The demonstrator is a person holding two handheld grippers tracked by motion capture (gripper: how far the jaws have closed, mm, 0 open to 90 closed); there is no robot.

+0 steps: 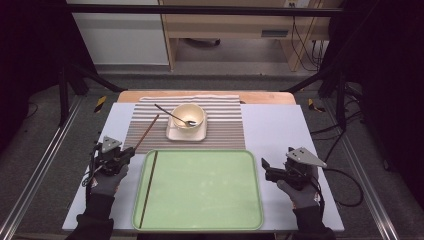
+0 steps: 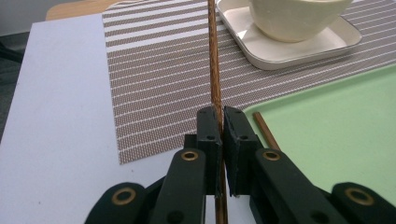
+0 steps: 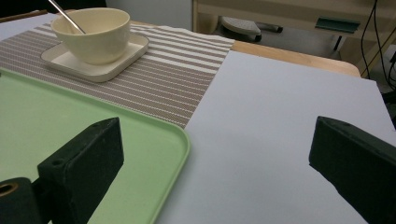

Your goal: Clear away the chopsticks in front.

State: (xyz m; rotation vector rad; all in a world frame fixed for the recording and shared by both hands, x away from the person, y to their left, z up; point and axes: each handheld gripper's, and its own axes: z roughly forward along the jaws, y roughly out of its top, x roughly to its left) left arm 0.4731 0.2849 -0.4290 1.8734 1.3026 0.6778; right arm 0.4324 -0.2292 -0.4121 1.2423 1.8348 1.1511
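Now pinching one chopstick [image 2: 215, 70] in the left gripper [image 2: 222, 122], left of the green tray [image 1: 210, 205].

Nearest, lying on the tray along its left edge: a second chopstick [image 1: 149, 189]. Beside the tray's right edge, over the white board [image 1: 280, 125]: right gripper [image 3: 217, 154], jaws spread wide, holding nothing. Left jaws pressed together on the stick near its lower end, its tip pointing out over the striped mat [image 1: 225, 125]. Farther back on the mat: a cream bowl [image 1: 188, 116] with a spoon [image 1: 172, 115] in it, standing on a square plate [image 1: 172, 134].
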